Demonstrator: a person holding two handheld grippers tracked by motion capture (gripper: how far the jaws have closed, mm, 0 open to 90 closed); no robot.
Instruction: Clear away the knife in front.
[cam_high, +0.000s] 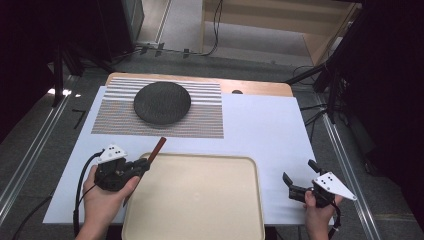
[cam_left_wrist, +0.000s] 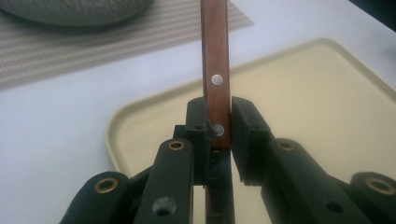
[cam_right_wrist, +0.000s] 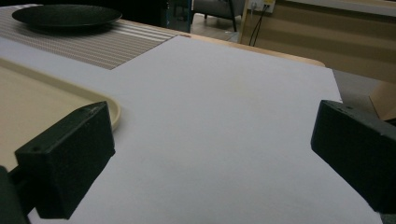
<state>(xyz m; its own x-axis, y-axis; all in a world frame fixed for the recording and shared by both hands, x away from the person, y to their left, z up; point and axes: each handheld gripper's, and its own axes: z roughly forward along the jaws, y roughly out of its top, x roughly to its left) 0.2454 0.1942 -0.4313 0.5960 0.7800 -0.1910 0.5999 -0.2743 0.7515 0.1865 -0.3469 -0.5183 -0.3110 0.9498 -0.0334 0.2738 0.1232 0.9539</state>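
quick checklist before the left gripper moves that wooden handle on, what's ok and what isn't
1. Grip: left gripper shut on the wooden handle, jaws on both sides: ok.
2. Hold point: jaws sit by the lower rivet, handle sticking out far beyond them: ok, but may swing.
3. Blade end: hidden under the gripper: cannot tell.
4. Tray: nothing seen lying in it: ok.
5. Right gripper: open, holding nothing, apart from the tray over the white sheet: ok.
6. Dark plate: on the striped mat, away from the handle: ok.
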